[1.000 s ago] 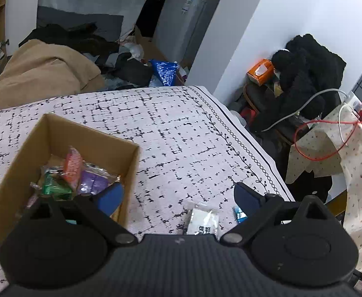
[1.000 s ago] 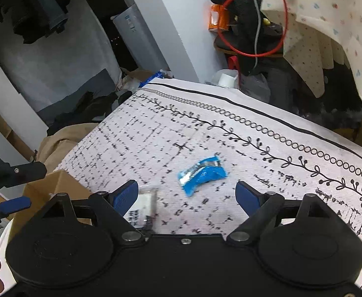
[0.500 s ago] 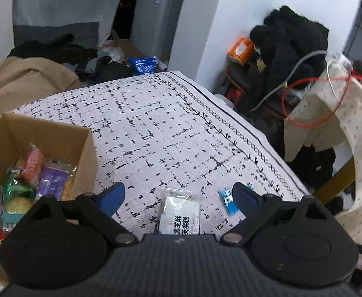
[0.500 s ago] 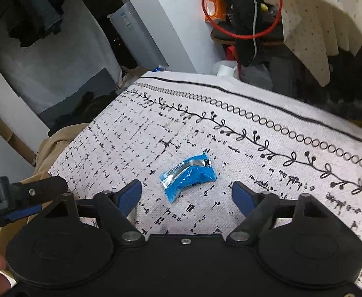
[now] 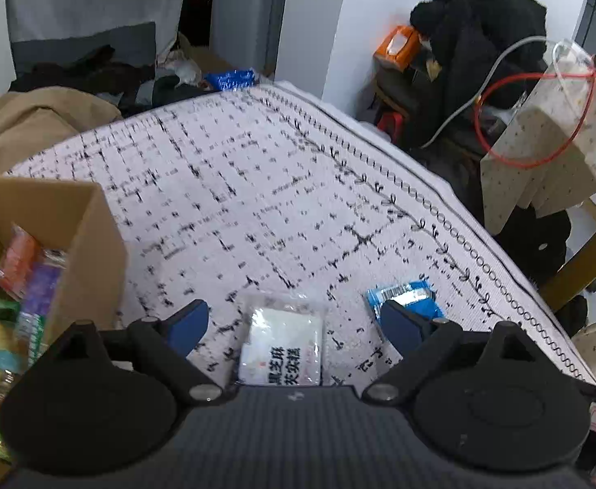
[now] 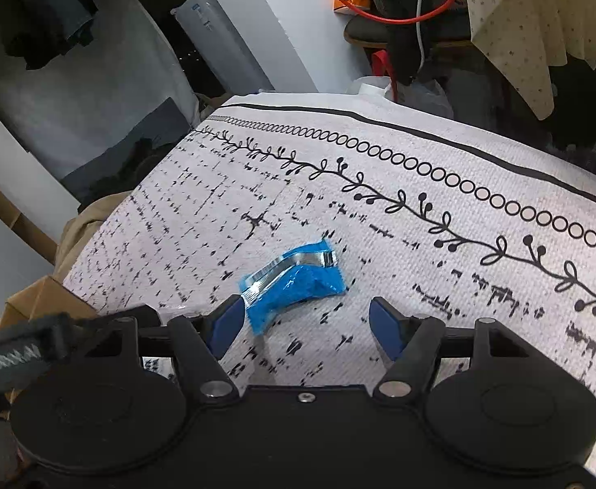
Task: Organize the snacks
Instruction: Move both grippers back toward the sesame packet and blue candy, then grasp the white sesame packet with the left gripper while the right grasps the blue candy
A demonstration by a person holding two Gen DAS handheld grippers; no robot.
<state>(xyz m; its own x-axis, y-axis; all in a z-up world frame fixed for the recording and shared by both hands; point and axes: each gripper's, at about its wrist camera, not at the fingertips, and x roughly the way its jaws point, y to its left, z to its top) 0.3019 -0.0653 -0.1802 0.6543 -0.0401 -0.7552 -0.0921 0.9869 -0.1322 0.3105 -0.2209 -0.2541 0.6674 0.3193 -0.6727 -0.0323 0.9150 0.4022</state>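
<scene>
A white snack packet point(image 5: 281, 342) with black print lies on the patterned tablecloth point(image 5: 257, 187). My left gripper point(image 5: 293, 322) hangs over it, open, with the packet between its fingers and untouched. A blue snack packet point(image 6: 298, 281) lies crumpled on the cloth. My right gripper point(image 6: 306, 318) is low over it with its jaws closing. The packet sits between and just ahead of the tips, its left end at the left finger, not pinched. In the left wrist view the blue packet point(image 5: 403, 297) shows partly behind the right finger.
A cardboard box point(image 5: 90, 244) holding several wrapped snacks point(image 5: 16, 281) stands at the left of the table; its corner point(image 6: 41, 297) shows in the right wrist view. Beyond the table's edge point(image 5: 460, 203) are a draped chair point(image 5: 542, 142), cables and dark clothing.
My left gripper has swung from over the box to the right and down over the white packet. My right gripper has sunk toward the blue packet and its jaws have narrowed.
</scene>
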